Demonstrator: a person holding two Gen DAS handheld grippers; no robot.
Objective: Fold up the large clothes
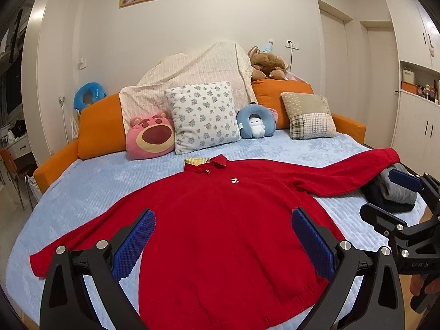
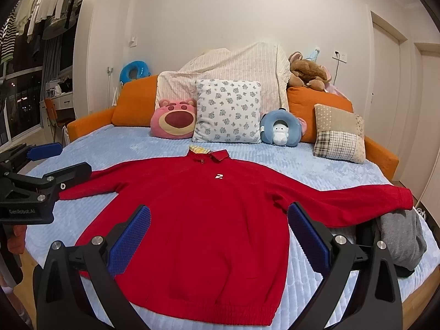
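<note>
A large red zip jacket [image 1: 220, 228] lies flat, front up, on the light blue bed [image 1: 82, 187], both sleeves spread wide, collar toward the pillows. It also shows in the right wrist view [image 2: 214, 214]. My left gripper [image 1: 222, 220] is open and empty, held above the jacket's lower body. My right gripper [image 2: 218, 217] is open and empty above the jacket's lower right part. The right gripper shows in the left wrist view [image 1: 385, 195] at the right edge, and the left gripper shows in the right wrist view [image 2: 55, 156] at the left edge.
A pile of grey and dark clothes [image 2: 396, 236] lies at the bed's right edge under the right sleeve's cuff. Cushions and plush toys [image 1: 203, 115] line the orange backrest [image 1: 96, 126]. Doors and white cupboards [image 1: 418, 88] stand to the right.
</note>
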